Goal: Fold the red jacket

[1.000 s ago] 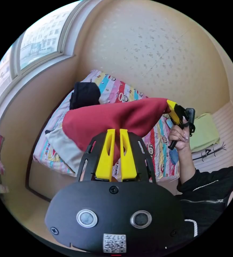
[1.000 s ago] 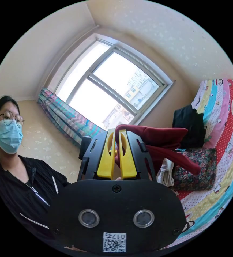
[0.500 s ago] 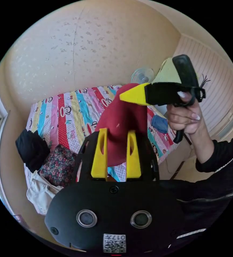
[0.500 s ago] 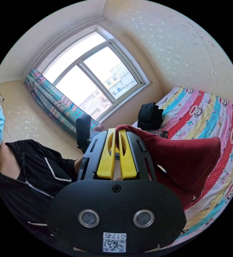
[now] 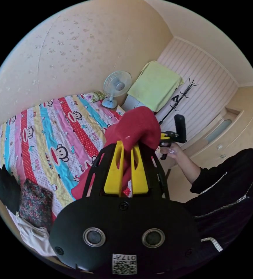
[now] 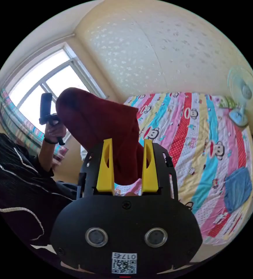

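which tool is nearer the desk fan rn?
Right. The right tool is toward the fan's end of the bed; the left tool, gripping the red jacket, is farther off on the window side.

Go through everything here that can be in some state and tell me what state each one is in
Red jacket: lifted above the bed, bunched, not folded.
Left gripper: jaws close together, shut on the jacket.
Right gripper: jaws apart, open, with jacket cloth between them.
Bed: covered by a striped sheet.
Fan: standing upright; running or not, cannot tell.
Window: bright daylight; open or closed, cannot tell.
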### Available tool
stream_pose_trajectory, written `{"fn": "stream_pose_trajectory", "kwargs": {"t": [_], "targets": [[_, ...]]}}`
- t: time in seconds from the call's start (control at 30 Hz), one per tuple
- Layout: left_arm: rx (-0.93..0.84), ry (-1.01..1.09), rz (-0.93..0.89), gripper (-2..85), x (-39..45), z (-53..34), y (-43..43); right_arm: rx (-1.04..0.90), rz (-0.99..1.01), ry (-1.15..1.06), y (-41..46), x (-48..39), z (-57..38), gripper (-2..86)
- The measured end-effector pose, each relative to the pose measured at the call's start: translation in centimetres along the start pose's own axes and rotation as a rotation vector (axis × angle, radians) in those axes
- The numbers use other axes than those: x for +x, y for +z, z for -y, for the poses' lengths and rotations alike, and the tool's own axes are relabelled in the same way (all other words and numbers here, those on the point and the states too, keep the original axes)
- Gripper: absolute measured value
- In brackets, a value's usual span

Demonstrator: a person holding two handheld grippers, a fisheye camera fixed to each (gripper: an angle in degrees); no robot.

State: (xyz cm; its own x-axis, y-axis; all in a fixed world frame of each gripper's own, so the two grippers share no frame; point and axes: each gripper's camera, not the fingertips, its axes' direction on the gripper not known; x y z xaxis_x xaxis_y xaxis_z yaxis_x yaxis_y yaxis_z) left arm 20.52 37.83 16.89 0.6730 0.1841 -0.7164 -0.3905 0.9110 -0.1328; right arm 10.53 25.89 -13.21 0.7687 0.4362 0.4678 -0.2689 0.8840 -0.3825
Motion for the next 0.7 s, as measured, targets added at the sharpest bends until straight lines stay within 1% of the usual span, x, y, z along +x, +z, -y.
{"fn": "stream_pose_trajectory", "kwargs": {"t": [0.07,0.13,0.17,0.2,0.27,0.3,0.33,0.37,0.4,0.47,0.5,0.53,0.6,0.63,0.7], "targets": [[-0.018,0.047,0.002,3.2,-0.3,0.6,-1.9,0.143,0.297,0.053,1.0,1.7,-2.4,13.7],[-0.047,0.109,0.018,3.9,-0.8,0.7,-3.1,0.231,0.388,0.018,1.8,0.7,-2.6,11.9],[-0.078,0.112,0.025,4.5,-1.8,0.4,-3.7,0.248,0.379,-0.02,2.3,-0.4,-2.2,8.2],[-0.109,0.067,0.029,5.2,-3.5,0.0,-4.4,0.245,0.346,-0.031,2.6,-1.0,-1.9,6.3],[-0.107,-0.029,0.037,6.7,-6.7,-1.4,-6.5,0.252,0.184,-0.058,2.8,-3.4,-0.9,3.4],[-0.062,-0.089,0.033,7.8,-9.1,-2.8,-9.0,0.259,0.172,-0.065,2.7,-3.8,-0.7,3.1],[-0.027,-0.123,0.031,8.4,-10.3,-3.7,-10.5,0.297,0.212,-0.079,2.2,-4.2,-0.5,2.5],[0.053,-0.19,0.022,10.9,-12.6,-5.5,-13.6,0.326,0.264,-0.083,1.8,-4.6,0.0,2.1],[0.11,-0.242,0.018,13.2,-14.5,-7.0,-16.3,0.308,0.265,-0.091,1.9,-5.0,0.4,1.9],[0.145,-0.256,0.0,15.3,-16.5,-8.0,-18.8,0.097,0.066,-0.201,5.4,-8.1,1.8,1.5],[0.124,-0.236,-0.039,15.4,-17.3,-7.7,-19.0,0.06,0.07,-0.226,6.5,-8.7,1.7,1.5],[0.099,-0.22,-0.062,15.6,-17.7,-7.4,-18.7,0.01,0.134,-0.245,8.4,-9.6,1.5,1.4],[-0.068,-0.179,-0.114,17.1,-19.1,-5.7,-15.4,-0.017,0.222,-0.259,10.4,-10.9,0.9,1.5],[-0.12,-0.168,-0.125,17.6,-19.4,-5.3,-14.2,-0.016,0.264,-0.264,11.1,-11.5,0.7,1.6],[-0.278,-0.104,-0.188,18.2,-19.4,-4.9,-9.9,-0.019,0.286,-0.244,11.7,-12.0,0.8,1.9]]}}
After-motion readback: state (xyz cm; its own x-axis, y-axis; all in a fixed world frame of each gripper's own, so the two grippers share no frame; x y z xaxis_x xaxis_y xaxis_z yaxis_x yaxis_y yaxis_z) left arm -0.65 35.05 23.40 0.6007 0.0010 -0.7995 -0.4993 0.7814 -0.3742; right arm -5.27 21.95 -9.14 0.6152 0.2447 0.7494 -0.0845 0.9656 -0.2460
